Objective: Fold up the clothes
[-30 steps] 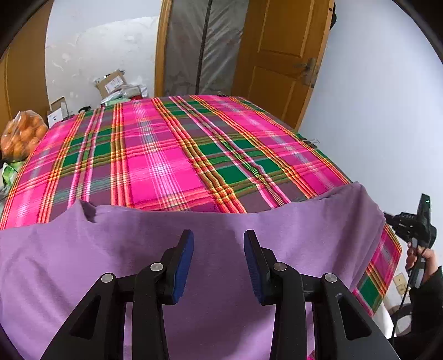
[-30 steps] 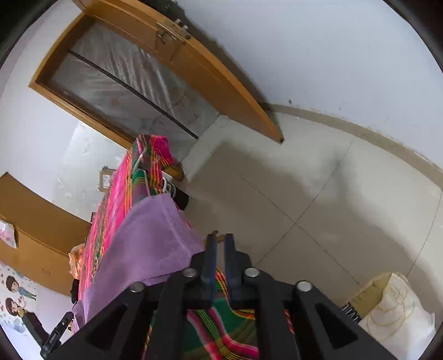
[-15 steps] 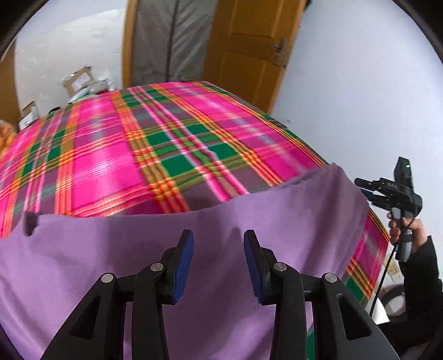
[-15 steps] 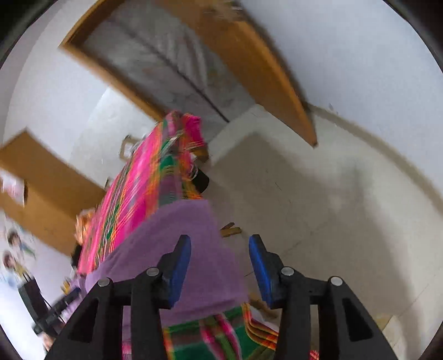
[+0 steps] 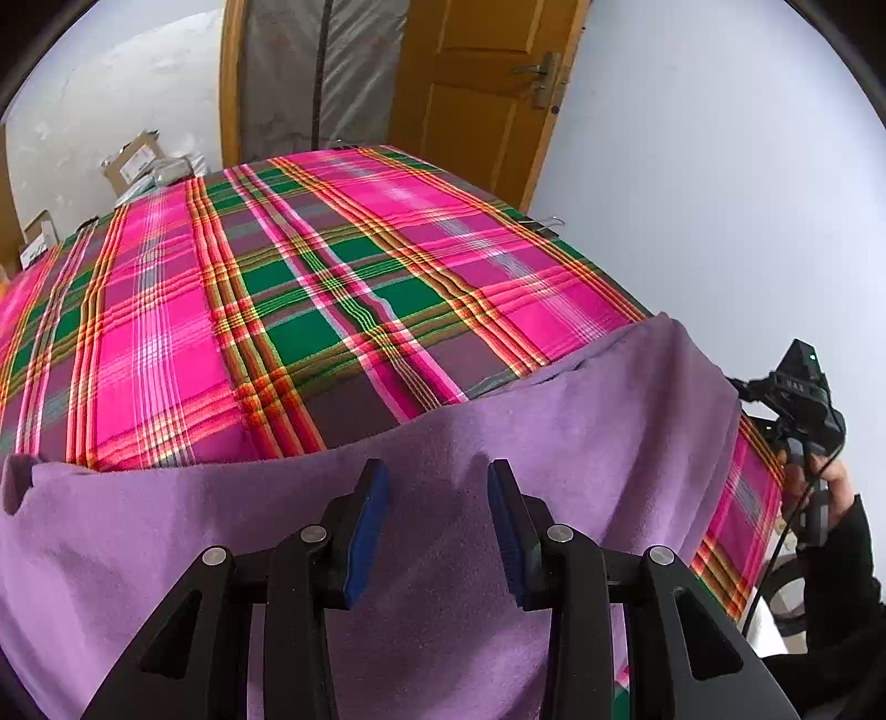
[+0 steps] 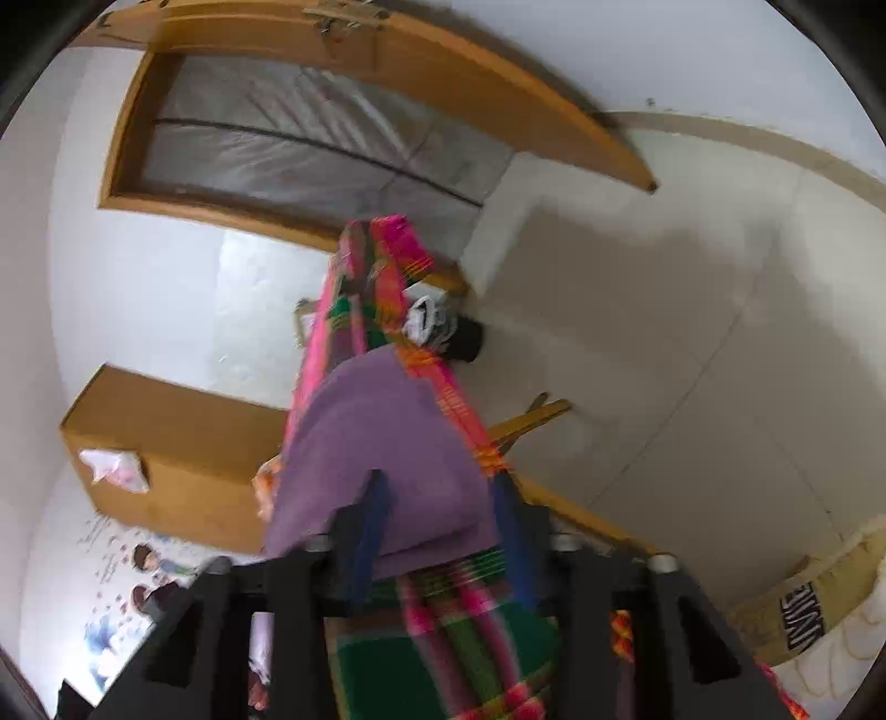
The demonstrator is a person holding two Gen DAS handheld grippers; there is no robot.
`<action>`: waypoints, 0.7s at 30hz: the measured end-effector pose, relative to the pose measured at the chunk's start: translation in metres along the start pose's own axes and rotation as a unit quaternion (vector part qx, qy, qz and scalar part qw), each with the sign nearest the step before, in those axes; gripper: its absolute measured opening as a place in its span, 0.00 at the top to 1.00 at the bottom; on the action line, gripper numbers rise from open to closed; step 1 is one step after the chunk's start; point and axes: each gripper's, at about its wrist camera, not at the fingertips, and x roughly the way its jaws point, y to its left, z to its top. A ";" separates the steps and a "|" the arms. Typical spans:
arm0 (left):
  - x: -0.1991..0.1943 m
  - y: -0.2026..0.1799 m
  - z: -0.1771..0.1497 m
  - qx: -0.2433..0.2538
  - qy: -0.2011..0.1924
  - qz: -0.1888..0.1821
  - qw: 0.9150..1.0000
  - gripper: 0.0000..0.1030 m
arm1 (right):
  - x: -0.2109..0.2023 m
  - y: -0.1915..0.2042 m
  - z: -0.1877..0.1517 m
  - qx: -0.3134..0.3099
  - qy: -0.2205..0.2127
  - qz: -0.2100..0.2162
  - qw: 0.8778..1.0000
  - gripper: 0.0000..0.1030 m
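Purple cloth [image 5: 554,443] draped over the near edge of the plaid tabletop [image 5: 277,288].
Left tongs [image 5: 434,498] spread above the cloth, pinching nothing. Right tongs [image 6: 440,509] closing around the cloth's corner; the tabletop beyond lies bare.

The right gripper [image 6: 437,520] reaches toward the end of the purple garment [image 6: 382,443], its jaws closing with the cloth's hanging edge between the blue pads; the blur hides whether they touch it. The garment lies over the near edge of the plaid-covered table [image 6: 476,637]. Beyond the table's far end stand a wooden door [image 6: 387,50], a plastic-covered doorway [image 6: 310,149] and a wooden cabinet [image 6: 183,443].
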 end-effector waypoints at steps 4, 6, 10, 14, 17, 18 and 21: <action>0.001 -0.003 0.000 -0.001 -0.001 0.001 1.000 0.62 | 0.001 -0.001 0.000 0.004 0.003 0.005 1.000 0.95; 0.002 -0.004 -0.001 0.001 0.001 0.001 1.000 0.62 | -0.006 0.002 -0.001 -0.002 -0.009 0.008 1.000 0.97; 0.002 -0.003 -0.003 0.002 0.003 0.004 1.000 0.62 | -0.033 0.016 -0.002 -0.031 -0.041 0.005 0.999 0.98; -0.001 0.000 -0.002 0.000 -0.003 0.007 1.000 0.62 | -0.056 0.014 -0.003 -0.041 -0.065 -0.039 0.996 0.98; -0.006 0.003 -0.001 0.000 -0.009 0.012 1.000 0.62 | -0.060 0.008 -0.001 -0.046 -0.069 -0.087 0.993 0.99; -0.008 0.004 0.000 0.000 -0.011 0.015 1.000 0.62 | -0.064 0.010 0.001 -0.054 -0.072 -0.102 0.991 0.99; -0.016 0.010 0.002 -0.002 -0.020 0.025 0.999 0.62 | -0.070 0.025 0.008 -0.092 -0.089 -0.122 0.984 0.98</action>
